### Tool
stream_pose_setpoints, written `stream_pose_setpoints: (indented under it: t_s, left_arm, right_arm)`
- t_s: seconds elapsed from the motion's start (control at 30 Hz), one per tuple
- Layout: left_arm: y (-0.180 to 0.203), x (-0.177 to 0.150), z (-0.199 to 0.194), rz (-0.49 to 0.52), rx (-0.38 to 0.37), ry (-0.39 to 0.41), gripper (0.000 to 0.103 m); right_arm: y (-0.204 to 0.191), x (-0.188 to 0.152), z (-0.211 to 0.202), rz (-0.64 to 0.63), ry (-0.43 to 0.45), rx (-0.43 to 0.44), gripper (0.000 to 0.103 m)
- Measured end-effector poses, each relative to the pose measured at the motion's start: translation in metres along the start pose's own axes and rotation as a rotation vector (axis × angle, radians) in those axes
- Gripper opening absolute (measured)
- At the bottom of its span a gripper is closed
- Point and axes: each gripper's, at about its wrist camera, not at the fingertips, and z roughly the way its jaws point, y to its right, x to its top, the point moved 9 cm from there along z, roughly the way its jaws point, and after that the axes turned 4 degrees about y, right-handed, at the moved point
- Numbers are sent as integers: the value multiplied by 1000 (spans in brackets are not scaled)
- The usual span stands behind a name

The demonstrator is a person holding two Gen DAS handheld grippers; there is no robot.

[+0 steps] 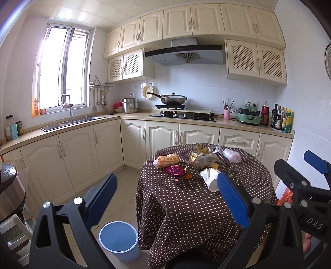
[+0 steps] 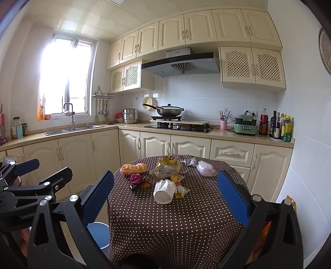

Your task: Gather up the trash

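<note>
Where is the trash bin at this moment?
In the left wrist view the blue trash bin stands on the floor at the left foot of the polka-dot table, below and between the left gripper's open fingers.

This is a home kitchen. Cream raised-panel cabinets (image 1: 82, 151) run in an L under a beige worktop (image 1: 132, 117), with matching wall cabinets (image 1: 192, 19) above, some with lattice doors. A steel sink (image 1: 72, 122) with a tall faucet (image 1: 68, 107) sits in the worktop's left run below a window (image 1: 62, 68). On the back run a gas hob (image 1: 182, 117) carries a lidded wok (image 1: 172, 99) under a range hood (image 1: 184, 52). A steel stockpot (image 1: 130, 105) stands near the worktop's corner, ladles hang from a wall rack (image 1: 101, 85), and sauce bottles (image 1: 282, 119) crowd the worktop's right end beside a green electric cooker (image 1: 248, 115). A small table with a brown polka-dot cloth (image 2: 175, 217) stands in the middle of the tiled floor.
</note>
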Motion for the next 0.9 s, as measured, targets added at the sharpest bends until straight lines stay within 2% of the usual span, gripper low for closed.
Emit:
stream_pose_setpoints:
  t_s: [0.3, 0.5, 0.63, 0.77, 0.9]
  left_arm:
    - [-4, -15, 41, 2, 16, -72, 95]
    - [0, -31, 80, 19, 17, -149, 95]
    - [15, -50, 120, 18, -27, -222, 95]
    - [46, -70, 163, 12, -125, -317, 95]
    - [85, -81, 194, 22, -208, -360, 95]
  right_arm:
    - [7, -14, 39, 20, -58, 18, 96]
    - [21, -35, 83, 66, -149, 36, 96]
    - [48, -56, 114, 97, -222, -7, 96]
    - [81, -73, 136, 110, -267, -61, 96]
    - [115, -88, 151, 153, -293, -104, 96]
